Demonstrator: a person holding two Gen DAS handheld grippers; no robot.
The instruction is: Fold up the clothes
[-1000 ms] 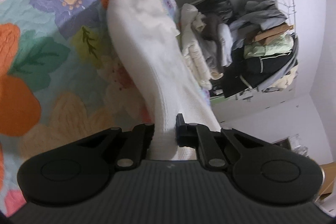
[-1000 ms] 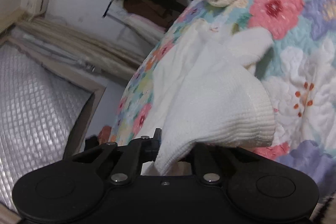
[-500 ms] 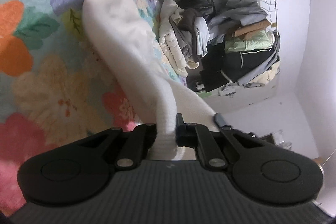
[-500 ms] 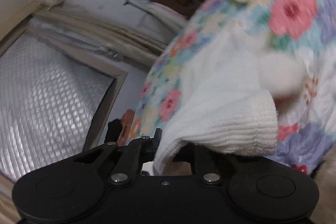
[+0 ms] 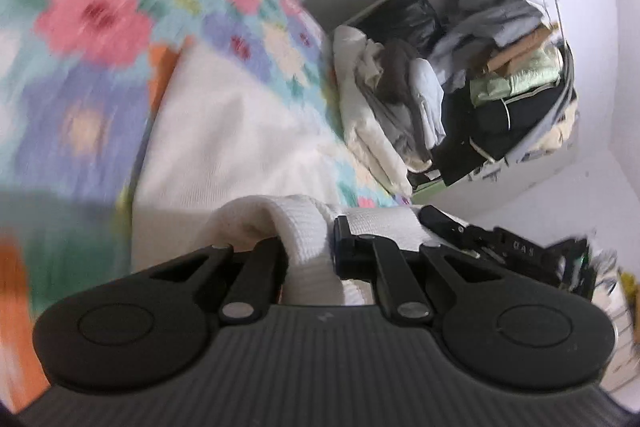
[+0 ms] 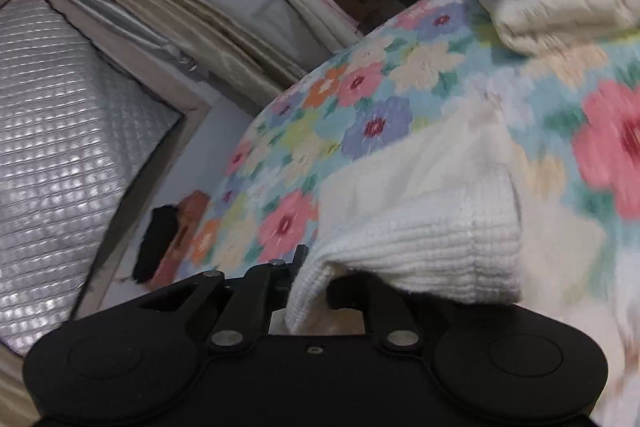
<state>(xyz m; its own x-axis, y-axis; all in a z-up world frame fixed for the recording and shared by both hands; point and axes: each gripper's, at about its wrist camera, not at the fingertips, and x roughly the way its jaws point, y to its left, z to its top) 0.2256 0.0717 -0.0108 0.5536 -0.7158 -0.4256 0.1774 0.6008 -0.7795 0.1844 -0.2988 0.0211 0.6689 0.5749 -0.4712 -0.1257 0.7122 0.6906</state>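
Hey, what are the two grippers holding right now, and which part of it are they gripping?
Both hold the white knit garment. The left gripper and the right gripper are each shut on its ribbed edge.

Both wrist cameras sit low and close over the floral bedspread [image 5: 96,11], each looking forward along its own fingers. The left view faces a loaded clothes rack [image 5: 516,75] and white wall; the right faces a curtained window [image 6: 68,147]. Both share the white knit garment [image 5: 236,131], probably the same folded pile [image 6: 560,15] too.
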